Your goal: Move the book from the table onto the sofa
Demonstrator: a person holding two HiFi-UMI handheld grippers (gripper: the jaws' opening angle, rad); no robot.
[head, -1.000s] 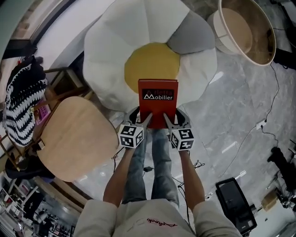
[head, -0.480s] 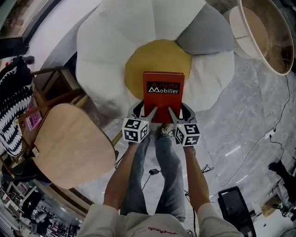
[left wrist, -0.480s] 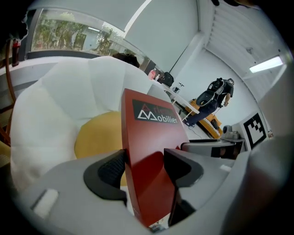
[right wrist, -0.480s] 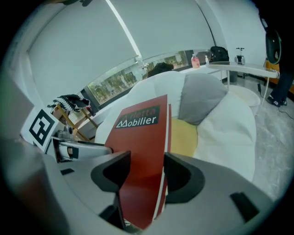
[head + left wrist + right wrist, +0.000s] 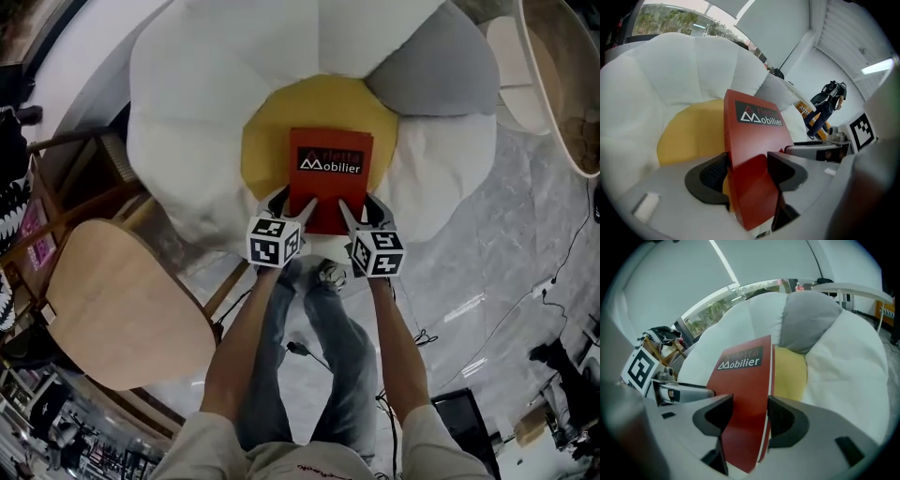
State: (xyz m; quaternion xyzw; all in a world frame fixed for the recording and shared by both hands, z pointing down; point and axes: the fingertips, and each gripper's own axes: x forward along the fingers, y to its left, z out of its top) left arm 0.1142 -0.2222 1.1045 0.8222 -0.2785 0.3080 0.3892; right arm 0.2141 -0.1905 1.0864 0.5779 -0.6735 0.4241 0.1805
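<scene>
Marble floor (image 5: pixel 487 281). A flower-shaped sofa (image 5: pixel 187 141) with white petals and a yellow centre (image 5: pixel 267 141) stands ahead, with a wooden chair (image 5: pixel 112 309) by its left edge. The red book (image 5: pixel 328 178) is over the yellow centre, toward the sofa's near edge; contact with the cushion cannot be confirmed. My left gripper (image 5: pixel 302 208) and right gripper (image 5: pixel 345 208) each clamp the book's near edge, jaws pressed on both faces.

the red book (image 5: pixel 330 178) — held at its near edge by left gripper (image 5: pixel 303 210) and right gripper (image 5: pixel 345 213) — is over the sofa (image 5: pixel 187 103).
</scene>
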